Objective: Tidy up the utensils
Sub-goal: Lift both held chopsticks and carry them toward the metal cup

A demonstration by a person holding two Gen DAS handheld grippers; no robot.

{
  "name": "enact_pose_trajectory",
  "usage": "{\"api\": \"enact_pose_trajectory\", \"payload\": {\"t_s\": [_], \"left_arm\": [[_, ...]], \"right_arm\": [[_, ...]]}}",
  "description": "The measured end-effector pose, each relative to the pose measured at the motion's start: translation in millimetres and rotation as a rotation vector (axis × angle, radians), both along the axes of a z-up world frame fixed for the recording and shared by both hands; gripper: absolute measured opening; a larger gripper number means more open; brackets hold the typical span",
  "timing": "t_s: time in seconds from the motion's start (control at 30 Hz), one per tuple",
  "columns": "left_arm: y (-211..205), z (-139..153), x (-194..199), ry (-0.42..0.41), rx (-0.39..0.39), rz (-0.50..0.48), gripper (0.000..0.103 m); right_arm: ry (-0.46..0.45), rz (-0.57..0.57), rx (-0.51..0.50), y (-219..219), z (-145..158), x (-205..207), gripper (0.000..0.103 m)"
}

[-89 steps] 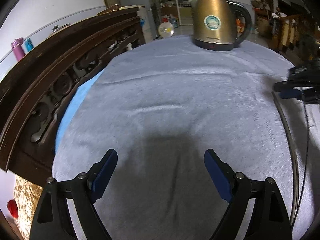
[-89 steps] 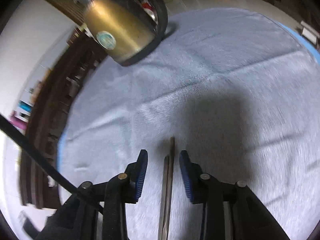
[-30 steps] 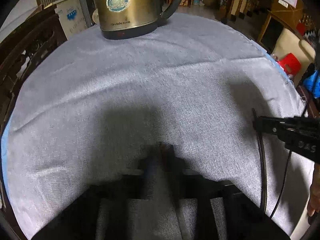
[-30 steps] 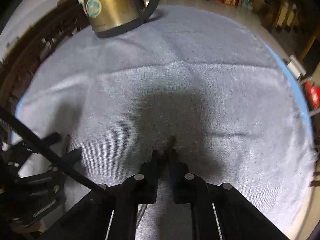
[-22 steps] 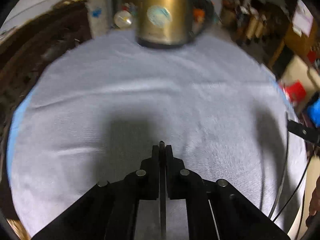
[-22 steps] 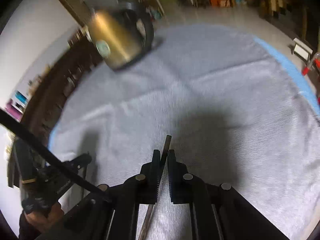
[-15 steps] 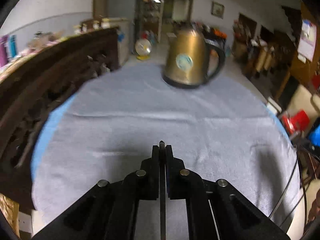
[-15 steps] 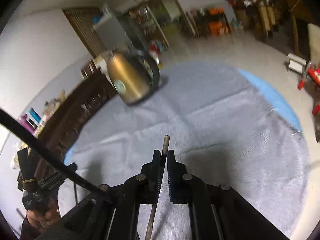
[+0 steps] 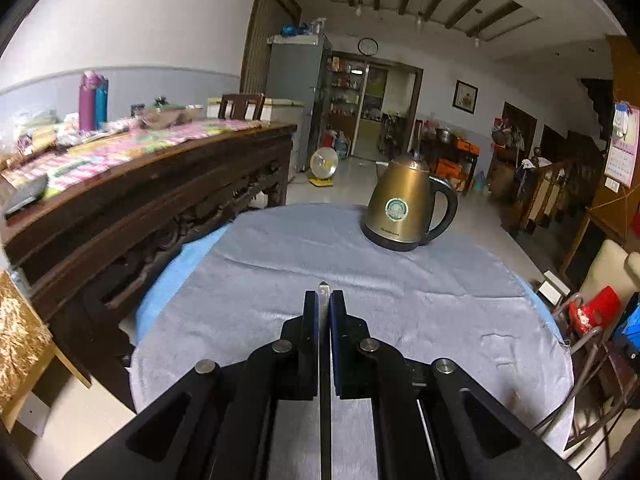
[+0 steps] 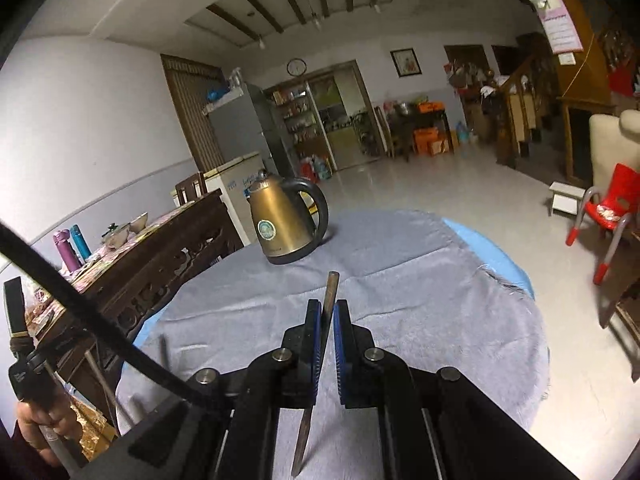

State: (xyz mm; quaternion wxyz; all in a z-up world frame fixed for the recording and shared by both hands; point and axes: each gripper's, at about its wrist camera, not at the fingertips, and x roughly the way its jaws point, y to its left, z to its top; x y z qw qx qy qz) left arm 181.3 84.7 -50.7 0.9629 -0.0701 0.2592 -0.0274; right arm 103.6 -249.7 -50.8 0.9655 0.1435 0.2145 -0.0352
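Chopstick point(image 9: 323, 294) pinched tight in my left gripper point(image 9: 323, 300), tip poking out past the pads, raised over the grey cloth point(image 9: 400, 292) on the desk, kettle point(image 9: 408, 208) standing beyond. Over to the right wrist view: my right gripper point(image 10: 327, 312) clamps a second chopstick point(image 10: 329, 300), slanted between the pads, above the same cloth, kettle ahead to the left.

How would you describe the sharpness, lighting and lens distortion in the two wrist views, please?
Left wrist view: sharp kettle, slight blur on the cluttered sideboard, dim room, walls bowed by the fisheye. Right wrist view: sharp throughout, floor glare beyond the grey cloth, ceiling beams curved, dark corners.
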Motion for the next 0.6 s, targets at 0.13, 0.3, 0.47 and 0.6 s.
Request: {"api": "enact_pose_trajectory", "payload": {"t_s": [0.13,0.3,0.47,0.6], "left_arm": [[-5.9,6.9,-21.1,-0.001,0.035,0.006,0.005],[-12.0,12.2,-40.4,-0.011,0.07,0.019,0.005],[-10.0,15.7,-55.0,-0.021,0.071,0.027,0.005],[-6.2,18.7,-66.8,-0.026,0.07,0.038,0.005]], "right_arm": [[-0.022,-0.002,-0.027,10.9,4.0,-20.7,0.007],[-0.033,0.011,-0.064,25.0,7.4,-35.6,0.007],[-0.043,0.029,-0.075,38.1,10.0,-49.2,0.006],[-0.048,0.043,-0.085,46.5,11.7,-59.1,0.006]]}}
